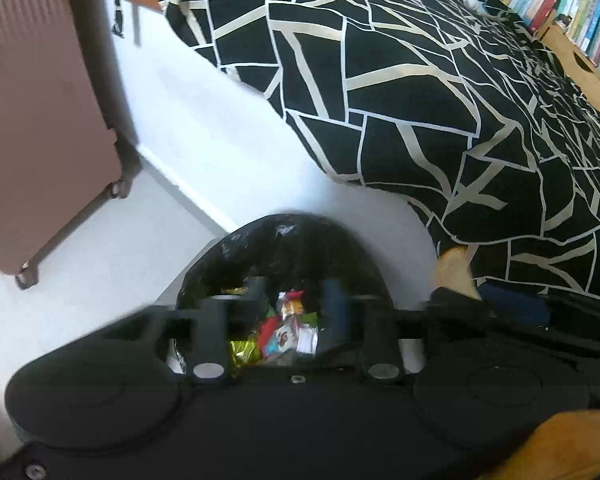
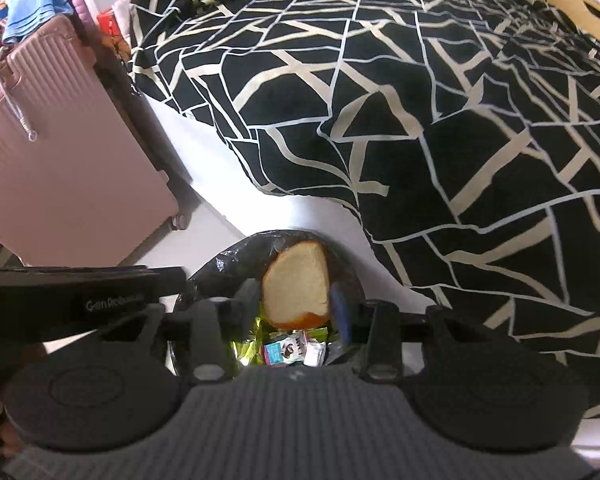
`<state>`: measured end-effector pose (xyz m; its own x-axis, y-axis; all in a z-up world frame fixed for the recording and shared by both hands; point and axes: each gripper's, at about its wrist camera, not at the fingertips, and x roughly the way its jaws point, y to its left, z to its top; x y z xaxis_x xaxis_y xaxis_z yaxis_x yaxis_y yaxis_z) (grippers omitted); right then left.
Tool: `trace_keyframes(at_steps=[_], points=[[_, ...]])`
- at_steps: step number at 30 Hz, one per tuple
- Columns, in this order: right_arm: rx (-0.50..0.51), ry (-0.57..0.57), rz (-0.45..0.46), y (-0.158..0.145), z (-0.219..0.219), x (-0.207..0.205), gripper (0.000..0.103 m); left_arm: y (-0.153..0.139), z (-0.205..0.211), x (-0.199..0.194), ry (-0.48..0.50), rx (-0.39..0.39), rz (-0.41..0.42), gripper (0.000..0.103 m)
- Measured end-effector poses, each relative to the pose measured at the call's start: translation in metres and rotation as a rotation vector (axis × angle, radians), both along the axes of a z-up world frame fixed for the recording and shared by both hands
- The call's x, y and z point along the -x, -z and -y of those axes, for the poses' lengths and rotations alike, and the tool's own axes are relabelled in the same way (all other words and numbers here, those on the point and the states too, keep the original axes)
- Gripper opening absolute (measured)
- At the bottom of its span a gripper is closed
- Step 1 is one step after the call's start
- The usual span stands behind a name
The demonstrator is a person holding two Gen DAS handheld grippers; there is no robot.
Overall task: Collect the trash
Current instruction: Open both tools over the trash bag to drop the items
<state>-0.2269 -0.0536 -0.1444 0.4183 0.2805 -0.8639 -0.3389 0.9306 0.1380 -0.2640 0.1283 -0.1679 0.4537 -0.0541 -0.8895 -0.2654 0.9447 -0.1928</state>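
Left gripper (image 1: pixel 296 304) jaws apart, empty, over black bin bag (image 1: pixel 284 240) of wrappers (image 1: pixel 288 332), right gripper (image 2: pixel 296 300) jaws parted around bread slice (image 2: pixel 298 284), contact unclear, crust end down, long axis upright, beside patterned bed (image 2: pixel 420 100)

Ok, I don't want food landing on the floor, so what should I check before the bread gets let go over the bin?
1. Bread slice between the right gripper fingers: ok, though whether the pads still press it: cannot tell.
2. Bread above the black-lined bin mouth: ok.
3. Bin has room; wrappers lie low inside: ok.
4. Left gripper empty: ok.
5. Left gripper out of the drop path: cannot tell; it also hangs over the bin.
6. Bedspread edge away from the bin: ok.
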Motion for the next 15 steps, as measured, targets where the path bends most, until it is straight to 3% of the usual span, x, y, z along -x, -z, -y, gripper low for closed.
trace_keyframes(at_steps=[7,15], points=[[-0.004,0.036,-0.015,0.003,-0.001,-0.012,0.067,0.007,-0.012,-0.009,0.001,-0.002,-0.032,0.054],[-0.009,0.086,0.009,-0.026,0.003,-0.014,0.067,-0.029,-0.015,-0.011,0.001,-0.036,0.019,0.079]])
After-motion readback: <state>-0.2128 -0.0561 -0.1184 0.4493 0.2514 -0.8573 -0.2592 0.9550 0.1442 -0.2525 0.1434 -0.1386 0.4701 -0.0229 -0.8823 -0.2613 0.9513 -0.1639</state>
